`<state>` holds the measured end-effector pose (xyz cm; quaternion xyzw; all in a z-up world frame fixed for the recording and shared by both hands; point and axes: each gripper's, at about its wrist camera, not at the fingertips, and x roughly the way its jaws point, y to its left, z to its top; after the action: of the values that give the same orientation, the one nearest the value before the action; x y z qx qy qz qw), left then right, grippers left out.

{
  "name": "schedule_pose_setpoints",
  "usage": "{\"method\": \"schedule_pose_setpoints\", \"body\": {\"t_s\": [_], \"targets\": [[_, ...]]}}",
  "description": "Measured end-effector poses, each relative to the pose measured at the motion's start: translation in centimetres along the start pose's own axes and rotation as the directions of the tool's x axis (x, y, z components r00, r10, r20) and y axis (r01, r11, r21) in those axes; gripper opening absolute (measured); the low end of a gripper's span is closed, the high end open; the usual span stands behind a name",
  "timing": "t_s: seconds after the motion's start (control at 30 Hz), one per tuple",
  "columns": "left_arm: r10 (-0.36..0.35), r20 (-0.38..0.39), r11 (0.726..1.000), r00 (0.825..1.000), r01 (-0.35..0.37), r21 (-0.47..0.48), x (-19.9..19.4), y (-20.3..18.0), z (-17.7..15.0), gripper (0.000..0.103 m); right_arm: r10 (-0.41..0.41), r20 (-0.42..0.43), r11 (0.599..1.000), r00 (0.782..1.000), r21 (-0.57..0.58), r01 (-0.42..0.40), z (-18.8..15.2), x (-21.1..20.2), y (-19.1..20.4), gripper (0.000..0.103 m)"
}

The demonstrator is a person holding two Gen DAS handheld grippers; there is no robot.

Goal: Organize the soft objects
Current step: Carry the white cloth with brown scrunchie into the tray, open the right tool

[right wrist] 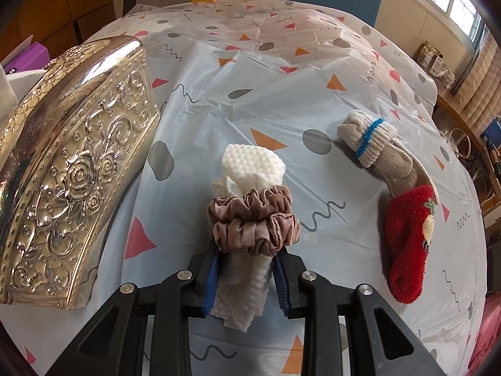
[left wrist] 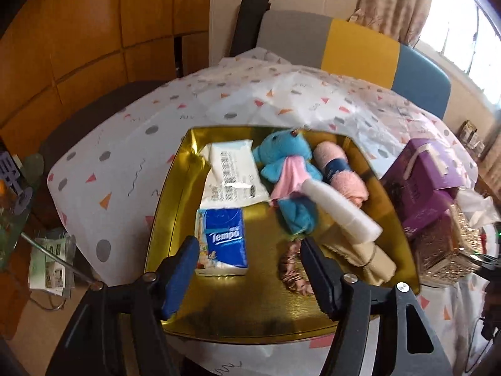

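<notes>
My right claw (right wrist: 245,277) is clamped on the white textured cloth roll (right wrist: 247,169) banded by brown satin scrunchies (right wrist: 253,222), above the desk. My left claw (left wrist: 250,269) stands apart, empty, over the gold tray (left wrist: 250,307). I should lay the roll gently in the tray's bare front.

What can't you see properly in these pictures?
- Left view: the brown scrunchie in the gold tray is partly hidden behind a claw finger.
- Left view: the white bottle is blurred.
- Right view: the white cloth's lower end sits between the right claw.
</notes>
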<state>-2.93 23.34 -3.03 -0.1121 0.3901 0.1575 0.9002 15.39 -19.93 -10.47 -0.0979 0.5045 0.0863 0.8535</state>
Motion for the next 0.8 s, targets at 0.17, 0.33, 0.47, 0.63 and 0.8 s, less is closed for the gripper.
{"method": "schedule_pose_setpoints", "body": {"t_s": [0.17, 0.33, 0.47, 0.63, 0.8], "targets": [[-0.009, 0.057, 1.0, 0.998, 0.008, 0.026, -1.8, -0.9, -0.1, 0.078, -0.027, 0.002, 1.0, 1.0, 0.007, 0.027, 0.3, 0.1, 0.0, 0.029], [-0.019, 0.071, 0.998, 0.997, 0.015, 0.059, -2.3, -1.6, -0.3, 0.078, -0.1, 0.007, 0.994, 0.995, 0.04, 0.1, 0.4, 0.2, -0.8, 0.029], [-0.026, 0.067, 0.997, 0.997, 0.021, 0.074, -2.3, -2.0, -0.6, 0.078, -0.195, 0.005, 0.979, 0.981, 0.054, 0.195, 0.1, 0.3, -1.6, 0.029], [-0.03, 0.07, 0.997, 0.997, 0.025, 0.074, -2.2, -1.9, -0.7, 0.078, -0.196, -0.032, 0.971, 0.98, 0.13, 0.199, 0.1, 0.0, -2.9, 0.028], [-0.029, 0.08, 0.996, 0.996, 0.022, 0.085, -2.2, -1.9, -0.8, 0.078, -0.167, -0.022, 0.947, 0.986, 0.273, 0.167, -0.3, -1.6, -5.2, 0.026]]}}
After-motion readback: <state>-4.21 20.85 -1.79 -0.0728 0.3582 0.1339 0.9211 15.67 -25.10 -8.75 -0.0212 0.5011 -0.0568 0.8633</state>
